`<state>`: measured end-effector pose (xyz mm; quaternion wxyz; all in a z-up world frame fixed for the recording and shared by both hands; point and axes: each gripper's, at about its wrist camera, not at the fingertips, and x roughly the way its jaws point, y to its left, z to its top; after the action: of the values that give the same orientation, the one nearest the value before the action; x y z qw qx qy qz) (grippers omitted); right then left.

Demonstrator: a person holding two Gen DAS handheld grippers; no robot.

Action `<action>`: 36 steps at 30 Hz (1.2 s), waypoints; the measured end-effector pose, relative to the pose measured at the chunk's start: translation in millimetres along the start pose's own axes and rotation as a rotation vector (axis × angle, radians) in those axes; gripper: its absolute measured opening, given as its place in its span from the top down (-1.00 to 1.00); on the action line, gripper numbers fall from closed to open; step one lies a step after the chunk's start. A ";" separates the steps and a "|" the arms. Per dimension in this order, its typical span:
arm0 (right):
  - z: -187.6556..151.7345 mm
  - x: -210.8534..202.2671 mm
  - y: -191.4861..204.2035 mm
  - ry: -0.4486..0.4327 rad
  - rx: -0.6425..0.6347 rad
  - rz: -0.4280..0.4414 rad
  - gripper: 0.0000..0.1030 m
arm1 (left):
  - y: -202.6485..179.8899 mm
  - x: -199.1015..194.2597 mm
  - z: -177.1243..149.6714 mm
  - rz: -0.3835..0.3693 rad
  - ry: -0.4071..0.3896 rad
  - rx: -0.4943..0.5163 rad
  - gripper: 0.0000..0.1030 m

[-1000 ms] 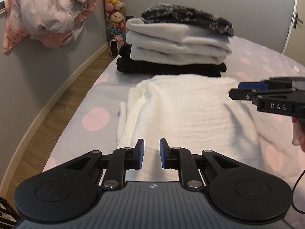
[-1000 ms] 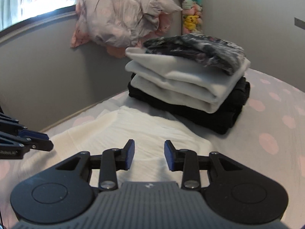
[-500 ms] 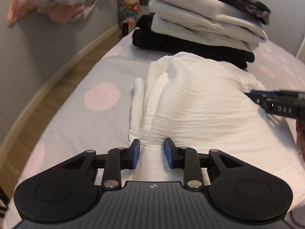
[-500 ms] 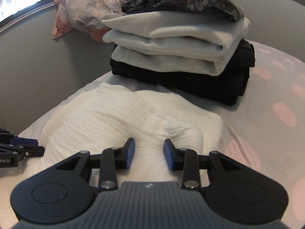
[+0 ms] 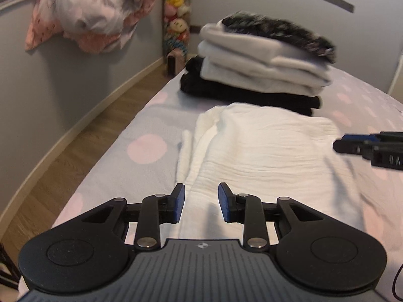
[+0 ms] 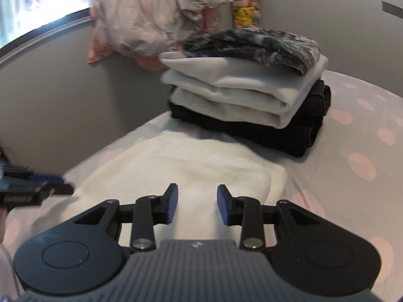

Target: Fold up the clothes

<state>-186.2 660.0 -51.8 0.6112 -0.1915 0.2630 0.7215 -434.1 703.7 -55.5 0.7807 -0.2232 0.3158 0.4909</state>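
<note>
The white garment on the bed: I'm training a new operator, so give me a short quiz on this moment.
1. True or false: the left gripper grips the white garment.
2. What tops the folded stack? A) dark patterned garment B) white towel C) black trousers
3. Fill in: the bedsheet has pink ____.

Key: 1 false, jaws open and empty; 2 A; 3 dots.
</note>
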 end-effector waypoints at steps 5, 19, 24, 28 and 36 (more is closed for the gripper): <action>-23.8 -20.1 13.2 0.056 -0.060 0.046 0.26 | -11.5 -4.9 -9.7 0.001 0.027 0.062 0.33; -40.5 -41.7 10.4 0.122 -0.032 0.004 0.21 | -13.4 -23.2 -22.8 0.089 0.070 0.028 0.33; -36.0 -79.7 19.7 0.090 -0.017 -0.021 0.10 | -28.4 -63.1 -19.3 0.116 0.008 0.019 0.33; -32.8 -116.7 26.9 0.035 -0.011 -0.022 -0.11 | -40.7 -99.9 -17.0 0.136 -0.056 0.004 0.28; -41.2 -202.9 54.2 -0.205 -0.047 -0.175 -0.59 | -72.8 -173.5 -27.1 0.211 -0.187 0.017 -0.31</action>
<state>-204.8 470.0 44.9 0.6908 -0.1534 0.1645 0.6872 -430.7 546.9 51.9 0.7526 -0.1357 0.2676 0.5862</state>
